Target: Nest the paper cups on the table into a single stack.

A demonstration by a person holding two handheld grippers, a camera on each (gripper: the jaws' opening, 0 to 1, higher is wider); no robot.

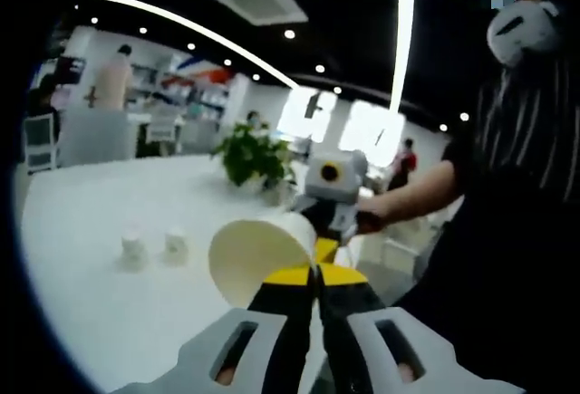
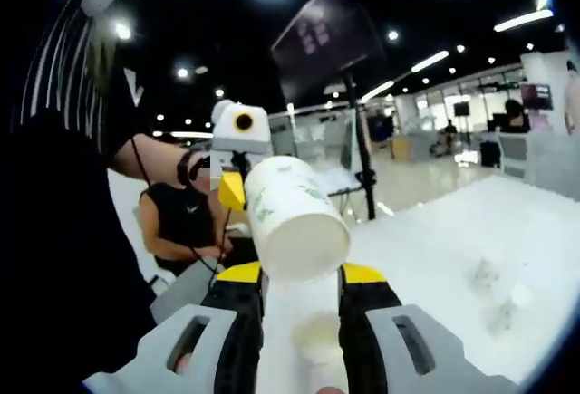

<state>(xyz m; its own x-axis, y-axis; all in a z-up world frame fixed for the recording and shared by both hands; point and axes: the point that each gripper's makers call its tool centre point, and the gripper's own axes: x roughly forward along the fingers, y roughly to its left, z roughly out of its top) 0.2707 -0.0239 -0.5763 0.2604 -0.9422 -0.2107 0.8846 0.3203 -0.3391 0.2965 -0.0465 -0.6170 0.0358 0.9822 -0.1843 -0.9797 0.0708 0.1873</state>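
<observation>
Both grippers are up off the table (image 1: 82,258), left gripper (image 1: 317,278) pinching a paper cup (image 1: 261,256) by its rim, right gripper (image 2: 299,276) clamped round a stack (image 2: 292,217); align axes, then slide in straight.

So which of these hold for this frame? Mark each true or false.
1. Two small cups sit on the white table. True.
2. The left gripper has its jaws wide apart with nothing between them. False: the jaws are pinched together on the edge of a paper cup.
3. A green plant stands on the table. True.
4. The paper cup at the grippers is black. False: it is white with a faint green print.
5. That paper cup lies on the table. False: it is held up in the air.
</observation>
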